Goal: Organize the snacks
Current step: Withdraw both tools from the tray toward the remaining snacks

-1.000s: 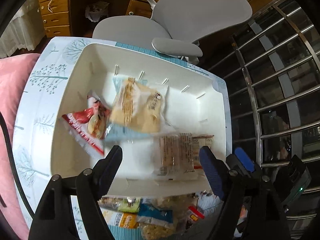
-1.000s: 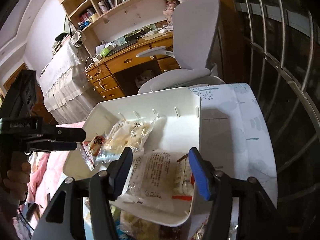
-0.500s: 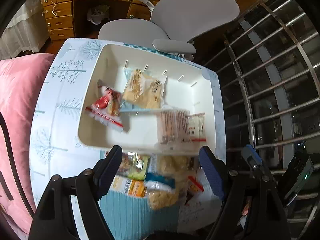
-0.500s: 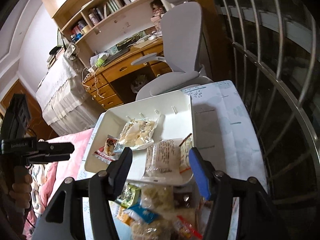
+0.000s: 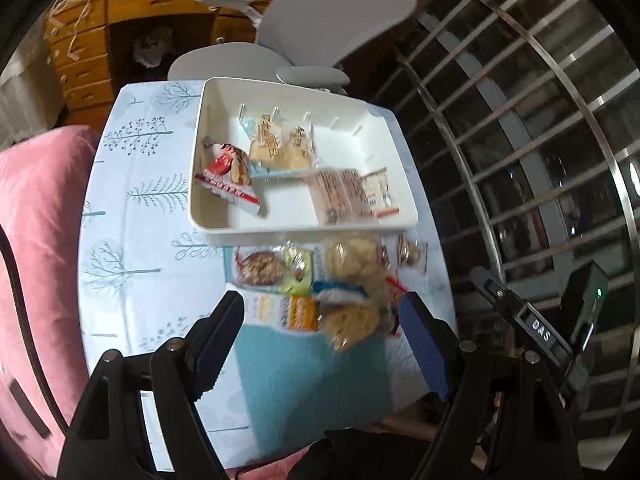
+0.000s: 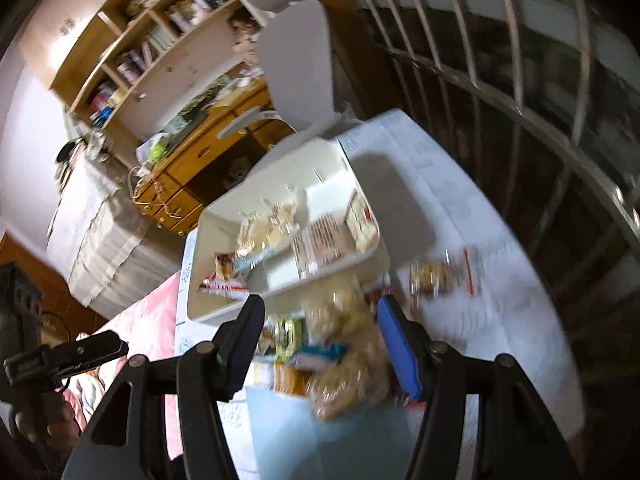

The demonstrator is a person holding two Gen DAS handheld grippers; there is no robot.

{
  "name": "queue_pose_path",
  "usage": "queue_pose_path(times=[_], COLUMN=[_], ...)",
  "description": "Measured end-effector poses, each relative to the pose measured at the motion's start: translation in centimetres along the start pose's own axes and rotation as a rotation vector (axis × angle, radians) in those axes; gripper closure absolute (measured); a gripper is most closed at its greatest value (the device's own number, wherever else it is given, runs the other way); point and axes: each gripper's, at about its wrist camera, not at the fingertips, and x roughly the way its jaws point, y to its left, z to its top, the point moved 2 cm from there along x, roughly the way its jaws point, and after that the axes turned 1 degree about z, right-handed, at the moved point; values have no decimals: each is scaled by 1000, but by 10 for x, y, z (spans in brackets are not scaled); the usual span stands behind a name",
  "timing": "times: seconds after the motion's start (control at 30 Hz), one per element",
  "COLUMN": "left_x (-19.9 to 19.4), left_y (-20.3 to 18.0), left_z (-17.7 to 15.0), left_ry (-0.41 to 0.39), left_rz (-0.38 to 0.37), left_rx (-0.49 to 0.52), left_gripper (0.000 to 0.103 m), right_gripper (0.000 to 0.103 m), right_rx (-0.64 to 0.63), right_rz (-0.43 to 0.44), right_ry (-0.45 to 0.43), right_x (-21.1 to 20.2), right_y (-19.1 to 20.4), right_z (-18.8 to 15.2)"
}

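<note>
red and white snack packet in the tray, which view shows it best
The left wrist view: the red and white packet lies unobscured and fairly sharp at the white tray's left side. The right wrist view shows it small, motion-blurred and foreshortened.

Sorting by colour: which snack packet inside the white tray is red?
The red-and-white packet at the tray's left end; the other packets there are clear or pale.

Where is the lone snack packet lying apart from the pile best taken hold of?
Grip the lone snack packet across its flat red-edged end seam, coming from above on its open table side. It lies flat on the tablecloth, apart from the snack pile and the white bin, so nothing crowds it.
</note>
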Motion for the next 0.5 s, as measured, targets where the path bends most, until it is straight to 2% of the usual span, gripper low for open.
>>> queue_pose_path(times=[0.33, 0.43, 0.5], left_x=[-17, -13, -8], left_y=[26, 33, 37], left_z=[-38, -45, -50], left_ry=[20, 29, 44], left_rz=[-18, 2, 41], left_rx=[203, 265, 300], left_gripper=[24, 24, 24], right_gripper=[44, 44, 44], right_rx=[205, 241, 270], right_rz=[-61, -70, -73], right_ry=[1, -2, -2], right_x=[-10, -10, -9], right_y=[14, 16, 18], right_z=[-86, -102, -112])
